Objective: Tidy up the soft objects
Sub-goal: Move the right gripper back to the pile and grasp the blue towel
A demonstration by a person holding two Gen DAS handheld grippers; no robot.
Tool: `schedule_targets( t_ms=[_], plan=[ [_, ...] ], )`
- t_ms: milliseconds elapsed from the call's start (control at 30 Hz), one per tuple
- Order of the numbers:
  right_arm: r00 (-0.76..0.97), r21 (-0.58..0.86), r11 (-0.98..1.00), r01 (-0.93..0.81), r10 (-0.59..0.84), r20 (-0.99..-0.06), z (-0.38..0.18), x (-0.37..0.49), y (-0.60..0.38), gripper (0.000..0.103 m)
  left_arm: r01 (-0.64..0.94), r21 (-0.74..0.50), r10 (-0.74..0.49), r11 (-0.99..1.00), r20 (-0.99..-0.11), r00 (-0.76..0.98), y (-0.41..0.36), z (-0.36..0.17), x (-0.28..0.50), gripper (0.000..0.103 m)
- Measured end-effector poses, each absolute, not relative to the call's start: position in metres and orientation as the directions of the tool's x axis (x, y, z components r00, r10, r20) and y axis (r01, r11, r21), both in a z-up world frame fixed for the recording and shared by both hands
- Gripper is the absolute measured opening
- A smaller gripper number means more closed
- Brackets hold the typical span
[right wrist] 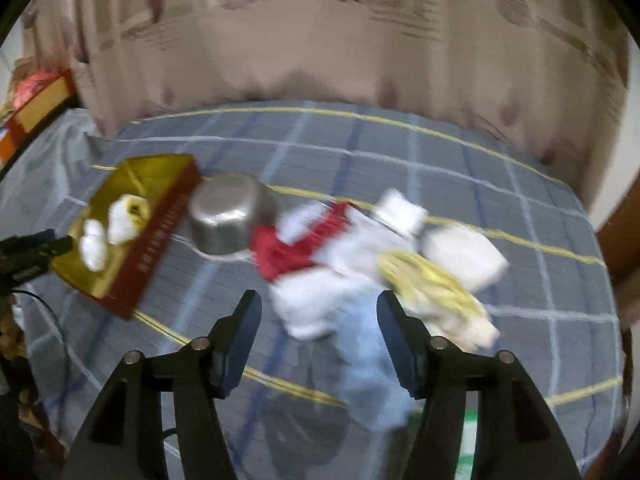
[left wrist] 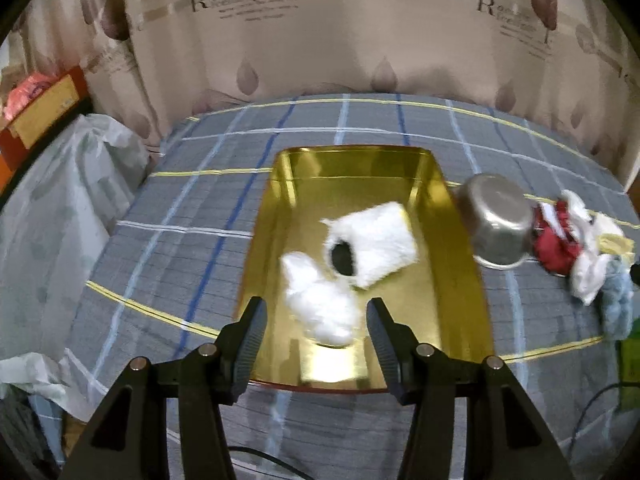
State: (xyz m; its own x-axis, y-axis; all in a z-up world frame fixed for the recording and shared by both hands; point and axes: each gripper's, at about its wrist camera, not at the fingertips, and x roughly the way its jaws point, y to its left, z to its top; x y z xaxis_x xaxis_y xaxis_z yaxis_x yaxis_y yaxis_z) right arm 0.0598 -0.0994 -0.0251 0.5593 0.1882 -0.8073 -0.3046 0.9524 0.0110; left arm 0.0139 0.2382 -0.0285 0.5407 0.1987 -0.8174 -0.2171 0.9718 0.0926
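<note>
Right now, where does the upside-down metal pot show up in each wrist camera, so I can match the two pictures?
Left wrist view: the metal pot sits right of centre, just beyond the gold tray's right wall.
Right wrist view: the metal pot sits left of centre, right of the tray.
Shared landmark: the red cloth lies against the pot's right side in both.

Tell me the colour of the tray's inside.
Shiny gold inside the tray; the left wrist view shows it best.
</note>
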Motion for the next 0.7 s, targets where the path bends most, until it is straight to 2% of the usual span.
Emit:
schedule_targets(
  t_ms=[167, 267, 700],
  plan=[
    [0.531, -0.022, 0.96, -0.279, 0.135, -0.837, -0.041, 0.053, -0.127, 0.058, -0.179, 0.027, 0.123, 0.984, -0.825, 0.552, 0.225, -0.026, 0.014, 0.053],
    [0.515, -0.013, 0.963, -0.27, 0.133, -0.847, -0.05, 0.053, -0.134, 0.063, -0.157, 0.058, 0.137, 0.986, -0.82, 0.556, 0.213, -0.027, 0.015, 0.053],
    [0.479, 0.002, 0.973, -0.231, 0.116, -0.87, -0.08, 0.07, -0.139, 0.063, -0.072, 0.067, 0.095, 0.995, -0.84, 0.535, 0.181, -0.038, 0.019, 0.053]
  ],
)
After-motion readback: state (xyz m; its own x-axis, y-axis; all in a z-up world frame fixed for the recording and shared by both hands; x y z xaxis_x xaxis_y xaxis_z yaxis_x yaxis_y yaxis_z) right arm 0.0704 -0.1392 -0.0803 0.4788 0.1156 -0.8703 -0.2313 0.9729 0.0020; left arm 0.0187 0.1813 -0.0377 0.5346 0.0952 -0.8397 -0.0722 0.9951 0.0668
